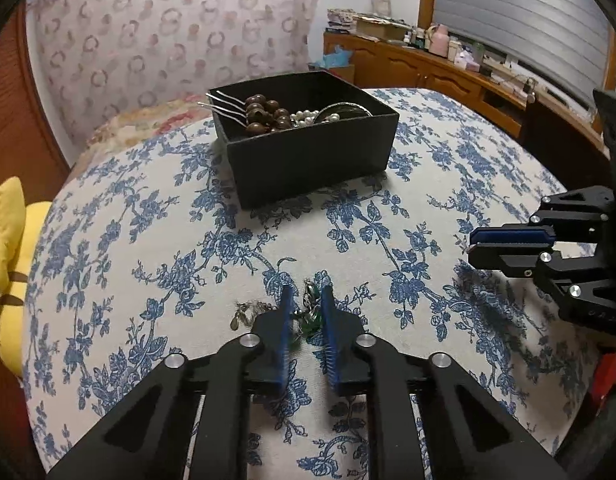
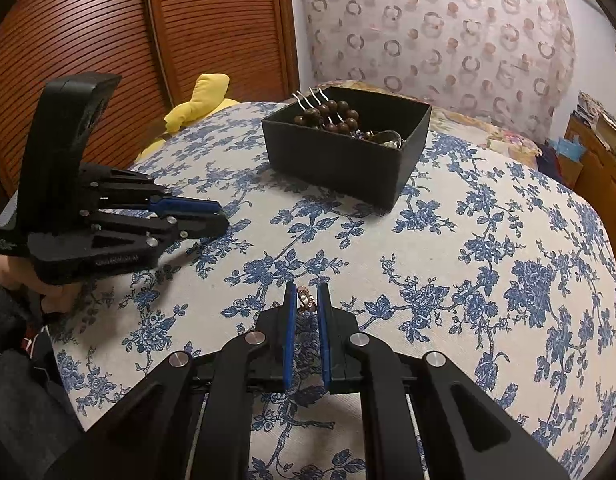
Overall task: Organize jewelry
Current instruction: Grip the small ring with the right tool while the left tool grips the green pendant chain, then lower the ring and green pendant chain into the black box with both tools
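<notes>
Two grippers work near a black box (image 1: 308, 160) of beads on a floral cloth (image 1: 148, 240). Left gripper (image 1: 306, 300) stands narrowly parted around green jewelry (image 1: 310, 312). Right gripper (image 2: 307, 300) pinches a gold ring (image 2: 307, 300).

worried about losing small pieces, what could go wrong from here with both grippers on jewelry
1. The green-stoned piece sits loosely between the left gripper fingers and may slip out on the way to the black box.
2. A thin metal piece lies right beside the left fingers and could get dragged across the floral cloth.
3. The gold ring between the right gripper fingers is small and might pop free and roll.
</notes>
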Action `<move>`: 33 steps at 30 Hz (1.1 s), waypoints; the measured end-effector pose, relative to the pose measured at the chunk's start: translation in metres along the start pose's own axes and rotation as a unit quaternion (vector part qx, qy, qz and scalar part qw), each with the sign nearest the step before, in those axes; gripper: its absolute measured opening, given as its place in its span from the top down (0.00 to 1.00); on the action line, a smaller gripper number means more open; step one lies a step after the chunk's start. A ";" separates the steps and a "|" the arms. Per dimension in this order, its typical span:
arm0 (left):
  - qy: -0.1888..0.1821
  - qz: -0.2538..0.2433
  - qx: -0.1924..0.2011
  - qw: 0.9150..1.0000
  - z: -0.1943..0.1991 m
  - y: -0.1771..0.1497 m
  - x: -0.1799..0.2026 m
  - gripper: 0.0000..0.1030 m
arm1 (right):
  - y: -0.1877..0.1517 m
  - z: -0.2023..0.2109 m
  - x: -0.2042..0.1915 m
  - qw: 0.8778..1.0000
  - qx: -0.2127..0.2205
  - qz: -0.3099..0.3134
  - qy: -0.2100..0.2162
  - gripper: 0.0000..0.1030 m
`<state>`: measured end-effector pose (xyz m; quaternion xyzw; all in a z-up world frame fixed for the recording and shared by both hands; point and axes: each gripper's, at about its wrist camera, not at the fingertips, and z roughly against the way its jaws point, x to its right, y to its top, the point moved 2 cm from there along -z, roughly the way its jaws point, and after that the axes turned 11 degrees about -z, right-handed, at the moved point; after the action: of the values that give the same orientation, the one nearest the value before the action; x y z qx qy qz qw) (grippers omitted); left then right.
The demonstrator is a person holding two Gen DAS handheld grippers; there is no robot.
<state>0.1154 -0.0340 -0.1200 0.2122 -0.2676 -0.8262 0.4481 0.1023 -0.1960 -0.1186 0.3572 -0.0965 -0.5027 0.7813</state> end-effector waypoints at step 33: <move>0.009 0.028 0.092 0.995 0.021 0.120 -0.040 0.90 | 0.122 0.000 0.028 0.997 0.074 0.013 0.009 0.89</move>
<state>0.1984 -0.0495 -0.0231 0.2523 -0.3441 -0.7835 0.4518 0.2032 -0.1905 -0.0445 0.4175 -0.1315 -0.4803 0.7601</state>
